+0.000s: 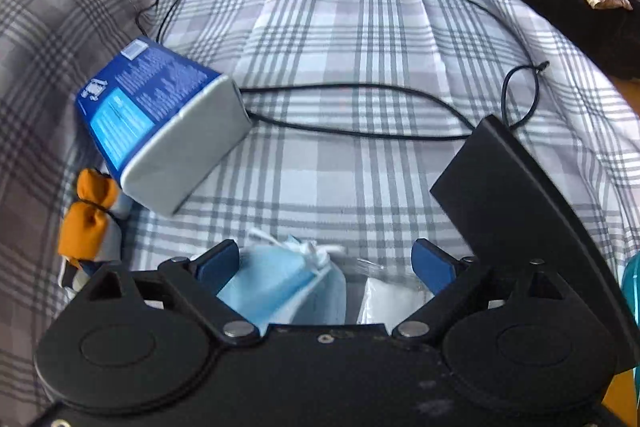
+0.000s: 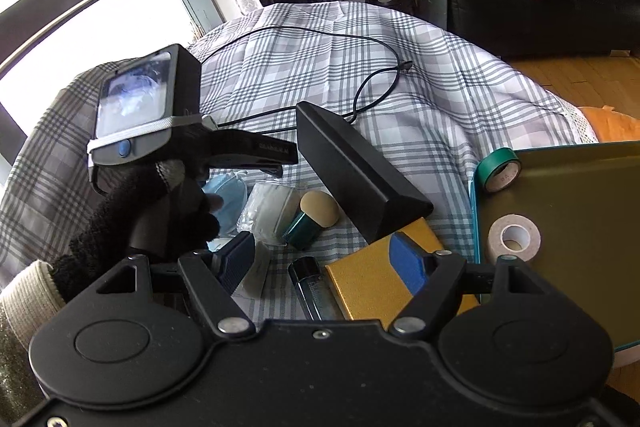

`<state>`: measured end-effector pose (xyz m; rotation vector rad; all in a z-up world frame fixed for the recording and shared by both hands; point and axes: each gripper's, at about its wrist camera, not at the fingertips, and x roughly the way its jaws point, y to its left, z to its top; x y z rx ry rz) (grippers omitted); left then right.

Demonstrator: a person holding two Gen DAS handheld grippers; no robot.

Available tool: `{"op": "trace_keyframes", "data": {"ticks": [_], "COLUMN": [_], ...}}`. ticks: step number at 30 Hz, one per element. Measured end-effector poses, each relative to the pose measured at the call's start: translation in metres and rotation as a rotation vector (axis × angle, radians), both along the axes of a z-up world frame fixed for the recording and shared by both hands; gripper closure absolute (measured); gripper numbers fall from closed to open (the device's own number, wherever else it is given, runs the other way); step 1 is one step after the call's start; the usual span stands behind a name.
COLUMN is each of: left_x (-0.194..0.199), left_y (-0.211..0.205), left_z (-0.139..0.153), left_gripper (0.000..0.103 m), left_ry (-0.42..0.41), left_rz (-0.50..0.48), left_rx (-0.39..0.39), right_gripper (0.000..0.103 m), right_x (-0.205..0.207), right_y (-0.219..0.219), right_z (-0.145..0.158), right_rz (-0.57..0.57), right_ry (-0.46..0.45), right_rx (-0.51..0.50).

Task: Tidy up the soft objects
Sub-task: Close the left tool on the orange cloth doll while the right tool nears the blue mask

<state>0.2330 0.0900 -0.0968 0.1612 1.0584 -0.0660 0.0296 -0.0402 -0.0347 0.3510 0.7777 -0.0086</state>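
Observation:
My left gripper (image 1: 326, 267) hangs open over a pile of light blue face masks (image 1: 280, 287) and a white soft packet (image 1: 384, 301) in clear wrap. Both lie between its blue pads (image 1: 220, 263), which do not press on them. In the right wrist view a black-gloved hand (image 2: 160, 211) holds that left gripper (image 2: 288, 162) above the masks (image 2: 226, 199) and the packet (image 2: 268, 203). My right gripper (image 2: 324, 261) stands open over a yellow block (image 2: 368, 279) and a dark tube (image 2: 306, 277). A beige-topped sponge on a teal base (image 2: 316, 215) stands close by.
A blue tissue pack (image 1: 160, 119) and an orange cloth bundle (image 1: 90, 219) lie at the left. A black wedge-shaped bar (image 2: 352, 167) lies across the checked cloth (image 1: 340, 27), with a black cable (image 1: 360, 91) behind. The teal tray (image 2: 560, 195) at the right holds a green tape roll (image 2: 500, 169) and a white one (image 2: 514, 237).

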Motion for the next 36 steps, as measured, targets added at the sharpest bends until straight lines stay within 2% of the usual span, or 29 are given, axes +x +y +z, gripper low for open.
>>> {"op": "trace_keyframes", "data": {"ticks": [3,8,12,15,18,20,22,24,26,31,34,36], "left_x": [-0.017,-0.06,-0.094,-0.102,-0.09,-0.066,-0.044,-0.02,-0.003,0.028,0.046,0.054], "left_y": [0.01,0.031,0.048,0.072,0.097,0.117,0.137,0.155,0.166,0.164,0.167,0.172], "left_z": [-0.008,-0.01,-0.003,0.021,0.05,0.06,0.063,0.056,0.048,0.025,0.008,-0.004], "left_gripper": [0.006,0.006,0.009,0.009,0.007,0.008,0.008,0.008,0.008,0.008,0.009,0.015], "left_ry": [0.03,0.075,0.039,-0.047,-0.146,-0.171,-0.161,-0.138,-0.11,-0.079,-0.037,0.004], "left_rz": [-0.007,-0.023,-0.024,0.013,0.068,0.134,0.205,0.278,0.309,0.275,0.291,0.324], "left_rx": [-0.007,-0.055,-0.041,-0.063,-0.051,-0.027,-0.023,-0.009,0.008,0.082,0.069,0.051], "right_gripper": [0.032,0.032,0.032,0.032,0.032,0.032,0.032,0.032,0.032,0.032,0.032,0.032], "right_x": [-0.001,-0.001,-0.004,-0.004,-0.003,-0.002,-0.002,-0.002,-0.002,-0.001,0.0,0.0], "right_y": [0.001,0.003,0.004,0.005,0.005,0.006,0.007,0.007,0.007,0.008,0.009,0.01], "right_z": [0.0,-0.001,0.0,0.0,-0.001,-0.001,-0.002,-0.002,-0.003,-0.005,-0.006,-0.007], "right_rz": [0.006,0.017,0.028,0.03,0.027,0.031,0.035,0.036,0.034,0.032,0.032,0.032], "right_ry": [-0.002,0.006,0.004,0.003,0.01,0.012,0.012,0.013,0.015,0.024,0.03,0.035], "right_rx": [-0.005,0.001,0.004,0.012,0.009,0.01,0.007,0.003,0.001,-0.006,-0.013,-0.018]}}
